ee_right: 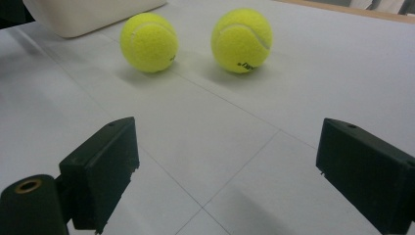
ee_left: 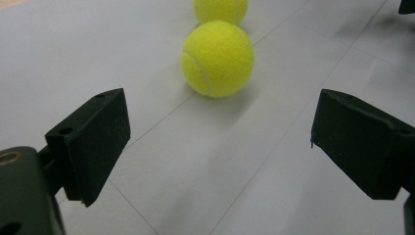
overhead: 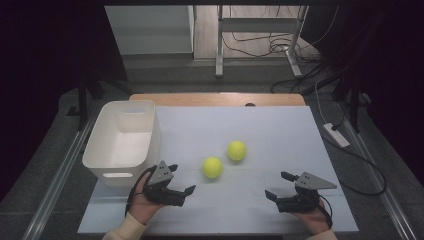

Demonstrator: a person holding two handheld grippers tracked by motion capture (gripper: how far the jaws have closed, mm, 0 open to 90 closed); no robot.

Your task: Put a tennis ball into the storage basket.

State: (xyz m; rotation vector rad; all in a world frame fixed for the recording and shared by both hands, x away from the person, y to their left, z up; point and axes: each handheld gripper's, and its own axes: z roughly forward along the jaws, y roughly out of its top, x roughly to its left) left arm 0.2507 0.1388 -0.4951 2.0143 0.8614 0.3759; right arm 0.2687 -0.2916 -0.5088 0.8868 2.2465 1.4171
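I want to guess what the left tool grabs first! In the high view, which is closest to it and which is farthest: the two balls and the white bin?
From the left tool:
1. Bin, right beside it on the table's left.
2. Near ball, just to its right, mid-table.
3. Far ball, farther right and farther back.
The bin and the near ball are almost too close to call.

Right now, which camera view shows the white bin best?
The high view shows the white bin best: its whole rim, its inside and a handle slot are visible, left of the two tennis balls. The right gripper view shows just a bottom corner at the top edge.
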